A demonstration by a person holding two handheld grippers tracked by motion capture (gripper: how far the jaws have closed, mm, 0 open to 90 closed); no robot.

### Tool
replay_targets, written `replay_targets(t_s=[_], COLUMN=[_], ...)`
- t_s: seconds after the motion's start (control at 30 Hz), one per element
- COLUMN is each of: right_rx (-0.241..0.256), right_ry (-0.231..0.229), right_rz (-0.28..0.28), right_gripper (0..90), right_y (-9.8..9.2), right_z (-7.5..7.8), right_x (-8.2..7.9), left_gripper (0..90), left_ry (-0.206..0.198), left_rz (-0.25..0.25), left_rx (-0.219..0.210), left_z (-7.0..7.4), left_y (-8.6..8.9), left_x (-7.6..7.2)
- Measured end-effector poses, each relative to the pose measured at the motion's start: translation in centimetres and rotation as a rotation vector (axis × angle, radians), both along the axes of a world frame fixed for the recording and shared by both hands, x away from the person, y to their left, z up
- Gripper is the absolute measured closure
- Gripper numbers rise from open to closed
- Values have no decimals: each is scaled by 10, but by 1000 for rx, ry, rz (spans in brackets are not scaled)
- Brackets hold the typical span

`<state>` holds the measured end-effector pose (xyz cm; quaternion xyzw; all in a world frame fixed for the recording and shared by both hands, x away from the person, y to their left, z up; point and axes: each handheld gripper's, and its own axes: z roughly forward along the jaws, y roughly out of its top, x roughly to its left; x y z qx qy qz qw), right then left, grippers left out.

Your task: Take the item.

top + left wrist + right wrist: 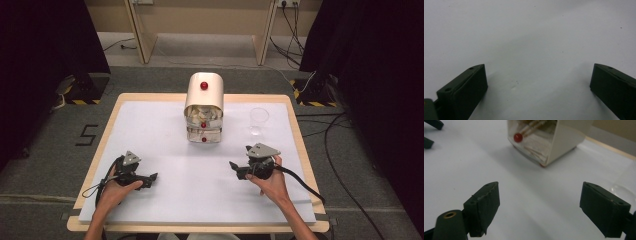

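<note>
While both hands rest low on the white table (150,130), the left gripper (150,179) and right gripper (236,169) sit with jaws spread wide and empty, well short of the little drawer box (204,107) at the table's far middle, with a clear cup (259,120) just to its right.

The left gripper (537,87) is hovering over the plain white table surface (529,37), its two black jaws standing wide apart with nothing between them.
</note>
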<state>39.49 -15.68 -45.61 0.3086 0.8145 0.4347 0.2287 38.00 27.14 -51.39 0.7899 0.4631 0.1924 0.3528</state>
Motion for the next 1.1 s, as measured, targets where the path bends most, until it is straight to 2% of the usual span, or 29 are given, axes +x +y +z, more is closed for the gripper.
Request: replay_targets(t_s=[0.1,0.2,0.23,0.47,0.7,0.87,1.03,1.1], right_rx=[20,22,29,60,69,54,65,53], right_ry=[-36,-48,-64,-104,-157,-169,-168,-174], right_rz=[38,44,51,87,132,135,123,116], right_gripper=[192,191,190,204,202,202,200,193], right_y=[18,24,32,54,76,87,103,106], right_z=[13,19,25,44,63,68,69,69], right_x=[5,7,10,19,24,30,42,48], left_gripper=[1,1,0,1,1,1,1,1], left_ry=[-1,-1,0,0,0,2,0,0], left_rz=[0,0,0,0,1,0,-1,0], left_rx=[0,0,-1,-1,-2,-3,-4,-5], left_z=[0,0,0,0,0,0,0,0], left_y=[0,0,0,0,0,0,0,0], left_x=[0,0,0,0,0,0,0,0])
